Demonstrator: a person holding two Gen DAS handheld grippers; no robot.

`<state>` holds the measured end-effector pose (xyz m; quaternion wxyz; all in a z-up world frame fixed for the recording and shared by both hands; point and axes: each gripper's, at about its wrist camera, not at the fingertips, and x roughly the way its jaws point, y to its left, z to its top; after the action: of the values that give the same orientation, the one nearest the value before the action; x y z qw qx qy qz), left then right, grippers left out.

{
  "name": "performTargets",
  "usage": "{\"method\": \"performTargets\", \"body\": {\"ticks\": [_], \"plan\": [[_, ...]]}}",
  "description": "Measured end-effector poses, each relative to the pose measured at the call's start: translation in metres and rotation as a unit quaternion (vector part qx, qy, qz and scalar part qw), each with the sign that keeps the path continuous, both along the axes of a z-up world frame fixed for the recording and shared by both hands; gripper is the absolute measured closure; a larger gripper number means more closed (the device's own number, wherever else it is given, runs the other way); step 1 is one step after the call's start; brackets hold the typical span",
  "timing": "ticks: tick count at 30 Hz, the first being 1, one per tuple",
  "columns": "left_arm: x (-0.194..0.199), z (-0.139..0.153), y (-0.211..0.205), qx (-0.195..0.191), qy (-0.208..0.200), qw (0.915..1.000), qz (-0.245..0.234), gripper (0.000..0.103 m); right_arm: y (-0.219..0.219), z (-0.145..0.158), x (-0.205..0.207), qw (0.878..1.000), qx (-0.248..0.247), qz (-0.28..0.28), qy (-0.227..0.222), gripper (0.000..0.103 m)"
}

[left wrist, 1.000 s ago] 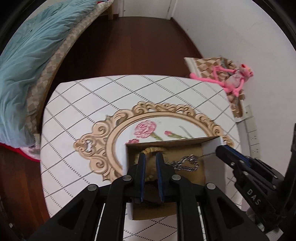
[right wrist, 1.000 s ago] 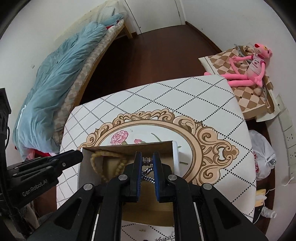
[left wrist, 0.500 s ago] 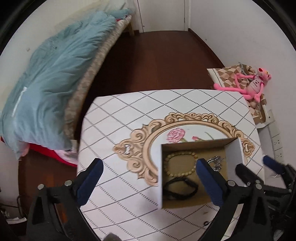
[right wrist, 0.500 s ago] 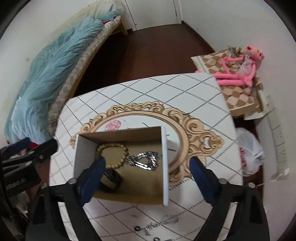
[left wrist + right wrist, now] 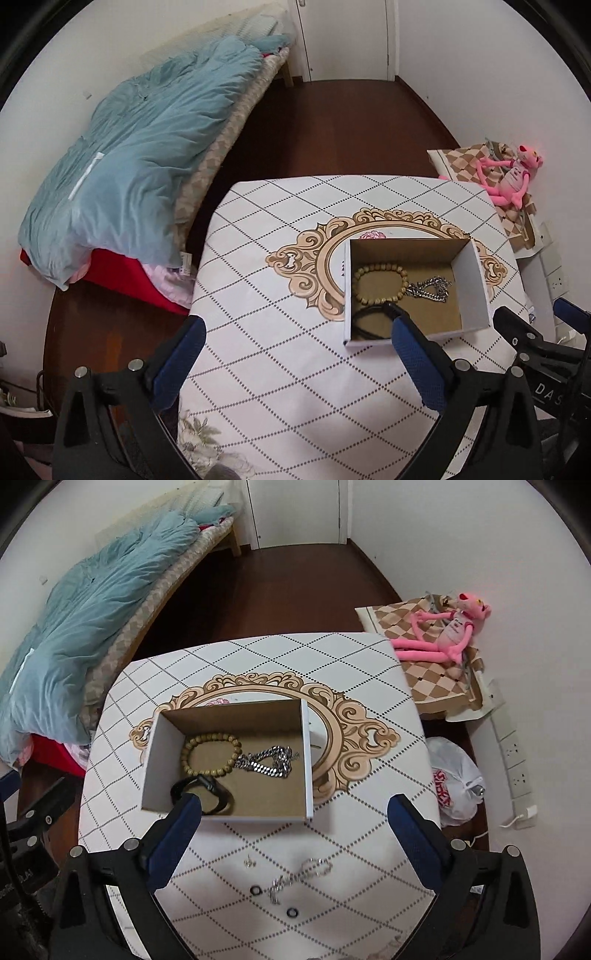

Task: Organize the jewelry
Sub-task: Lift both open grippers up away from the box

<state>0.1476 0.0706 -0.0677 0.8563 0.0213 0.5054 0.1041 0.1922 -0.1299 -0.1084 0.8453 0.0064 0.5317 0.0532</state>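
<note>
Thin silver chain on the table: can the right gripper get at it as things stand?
Probably yes. The right gripper is open above the thin silver chain, which lies on the table outside the box, with nothing covering it.

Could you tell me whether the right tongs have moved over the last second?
Yes: the right tongs rose and backed off the open cardboard box.

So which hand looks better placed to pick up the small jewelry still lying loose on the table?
Probably the right gripper: it is open, and the thin silver chain and small dark rings lie between its fingers. The left wrist view shows none of them.
</note>
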Motion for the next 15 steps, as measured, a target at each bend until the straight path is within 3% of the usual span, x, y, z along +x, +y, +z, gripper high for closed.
{"method": "performTargets", "body": {"ticks": [15], "plan": [[-0.079,0.051,-0.011,-0.008,-0.05,0.9987,-0.01,0.0,-0.018,0.068,-0.092,0.998,0.0,-0.013,-0.055,0.001]]}}
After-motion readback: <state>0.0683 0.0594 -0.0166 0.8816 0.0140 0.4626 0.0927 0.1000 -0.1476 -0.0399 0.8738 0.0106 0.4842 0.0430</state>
